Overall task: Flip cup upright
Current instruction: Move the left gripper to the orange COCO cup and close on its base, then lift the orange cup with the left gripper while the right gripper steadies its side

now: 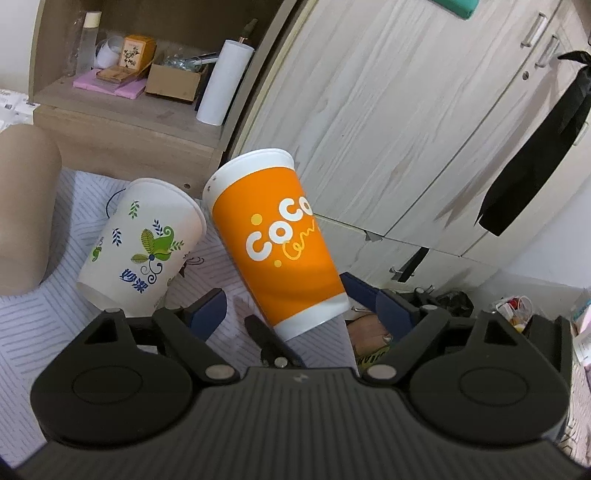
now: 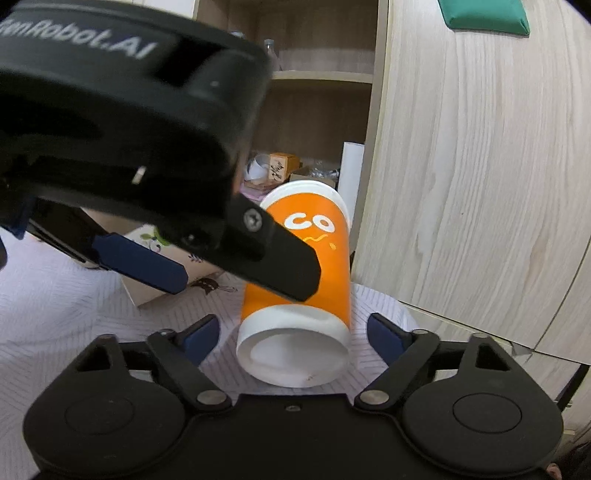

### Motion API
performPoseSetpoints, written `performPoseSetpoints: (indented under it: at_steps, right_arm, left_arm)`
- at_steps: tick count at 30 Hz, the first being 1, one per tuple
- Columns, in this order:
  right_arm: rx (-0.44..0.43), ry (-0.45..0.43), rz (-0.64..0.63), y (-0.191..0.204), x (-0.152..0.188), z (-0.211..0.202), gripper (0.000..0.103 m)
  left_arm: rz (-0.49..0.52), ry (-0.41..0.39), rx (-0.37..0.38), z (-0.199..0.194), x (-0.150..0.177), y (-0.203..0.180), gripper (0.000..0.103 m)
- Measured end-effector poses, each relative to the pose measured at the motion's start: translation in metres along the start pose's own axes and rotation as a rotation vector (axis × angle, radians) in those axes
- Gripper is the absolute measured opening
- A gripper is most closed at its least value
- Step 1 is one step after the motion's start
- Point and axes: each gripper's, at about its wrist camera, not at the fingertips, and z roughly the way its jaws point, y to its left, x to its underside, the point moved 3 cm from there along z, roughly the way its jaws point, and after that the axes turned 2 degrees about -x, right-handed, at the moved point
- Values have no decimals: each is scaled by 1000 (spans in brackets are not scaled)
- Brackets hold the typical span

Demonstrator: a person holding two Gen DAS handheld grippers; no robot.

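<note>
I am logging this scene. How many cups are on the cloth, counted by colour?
Orange cup: 1
White cup with leaf print: 1
Total: 2 cups, both on the striped cloth

Pale wood-grain wardrobe (image 1: 388, 122) with metal handles (image 1: 533, 29) — open shelf unit (image 1: 122, 122) alongside; striped cloth (image 1: 33, 332) over the desk.

Black claw (image 2: 291, 332), blue pads (image 2: 201, 338), silver pivot screws.
</note>
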Motion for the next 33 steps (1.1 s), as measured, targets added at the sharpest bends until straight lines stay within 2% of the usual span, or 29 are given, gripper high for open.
performPoseSetpoints:
  at_steps: [2, 7, 9, 13, 17, 24, 31, 33]
  right_arm:
    - [5, 10, 24, -3, 0, 2, 69]
    - [46, 23, 102, -2, 2, -18, 69]
    - [30, 18, 128, 2, 2, -29, 69]
    - [-4, 38, 157, 13, 5, -35, 69]
    - [54, 79, 137, 20, 8, -39, 69]
    - [84, 93, 269, 20, 18, -65, 69]
    - [73, 88, 412, 28, 29, -82, 69]
    - [75, 89, 443, 21, 30, -74, 69]
  left_arm:
    - [-7, -2, -1, 0, 0, 2, 85]
    - [-14, 15, 7, -4, 3, 5, 84]
    - [-33, 42, 21, -4, 6, 4, 84]
    - [-4, 66, 31, -2, 13, -5, 84]
    - [-1, 74, 34, -6, 17, -5, 84]
    - [21, 89, 45, -11, 20, 0, 84]
    - [42, 118, 108, -17, 31, -1, 84]
    - [62, 133, 126, -20, 36, -3, 66]
